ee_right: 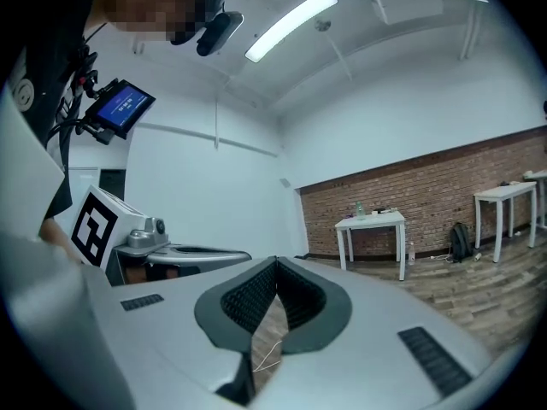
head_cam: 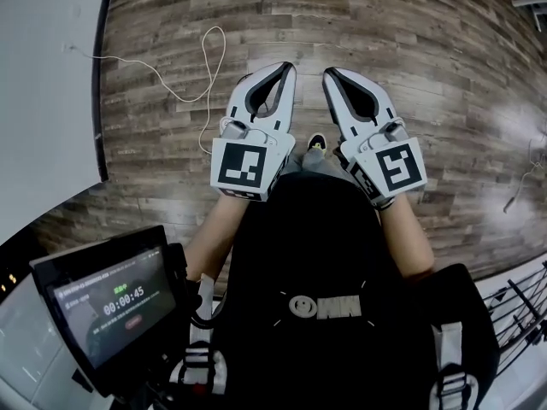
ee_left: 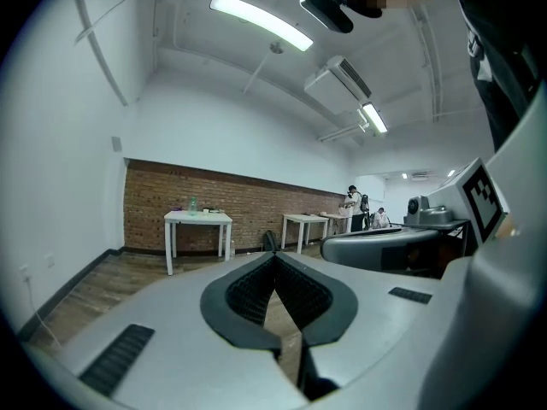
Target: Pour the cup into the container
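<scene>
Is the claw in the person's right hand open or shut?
Shut, and empty: the right claw has its tips meeting, and only the wooden floor shows through the gap behind them.

Head view: from above, steeply down, close over left gripper (head_cam: 287,68) and right gripper (head_cam: 330,75), wood floor (head_cam: 410,49) beyond. Gripper views: low along own jaws, nearly level, facing distant brick wall (ee_left: 162,196); white table (ee_left: 197,219) shared by both.

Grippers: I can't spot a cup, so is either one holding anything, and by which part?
Nothing is held. The left gripper and the right gripper both have their jaws closed together with nothing between them, above the wooden floor.
</scene>
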{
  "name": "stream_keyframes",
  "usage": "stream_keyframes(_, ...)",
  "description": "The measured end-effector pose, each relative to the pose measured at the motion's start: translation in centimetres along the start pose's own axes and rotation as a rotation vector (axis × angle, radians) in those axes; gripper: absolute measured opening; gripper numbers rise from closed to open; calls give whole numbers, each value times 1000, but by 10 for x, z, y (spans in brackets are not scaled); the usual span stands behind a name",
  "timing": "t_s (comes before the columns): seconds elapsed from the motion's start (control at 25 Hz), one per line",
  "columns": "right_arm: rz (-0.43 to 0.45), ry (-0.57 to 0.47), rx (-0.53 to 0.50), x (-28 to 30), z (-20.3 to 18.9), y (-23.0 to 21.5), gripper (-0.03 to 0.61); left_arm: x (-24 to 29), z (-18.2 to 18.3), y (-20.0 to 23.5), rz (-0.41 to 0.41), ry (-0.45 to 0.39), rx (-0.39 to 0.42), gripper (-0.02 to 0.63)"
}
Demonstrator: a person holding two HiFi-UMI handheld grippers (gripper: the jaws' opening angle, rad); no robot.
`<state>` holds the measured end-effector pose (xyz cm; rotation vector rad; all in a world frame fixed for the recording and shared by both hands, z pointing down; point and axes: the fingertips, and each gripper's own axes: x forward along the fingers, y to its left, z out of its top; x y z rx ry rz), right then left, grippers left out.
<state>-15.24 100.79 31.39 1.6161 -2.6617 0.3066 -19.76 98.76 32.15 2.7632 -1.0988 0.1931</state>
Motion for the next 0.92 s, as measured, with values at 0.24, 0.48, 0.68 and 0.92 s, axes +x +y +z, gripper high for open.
stream_keyframes(0.24, -25, 3, 19, -13, 1, -16, 6, 13, 3, -18, -27, 0, 16, 2)
stream_keyframes(0.48, -23, -25, 14, -11, 12, -21, 6, 22, 9, -25, -52, -6, 37, 2)
stream_keyframes(0.68, 4, -42, 11, -8, 13, -15, 6, 20, 7, -22, -38, -7, 38, 2)
stream_keyframes(0.92, 9, 0, 1, -11, 7, -18, 6, 21, 7, -20, -27, -7, 41, 2)
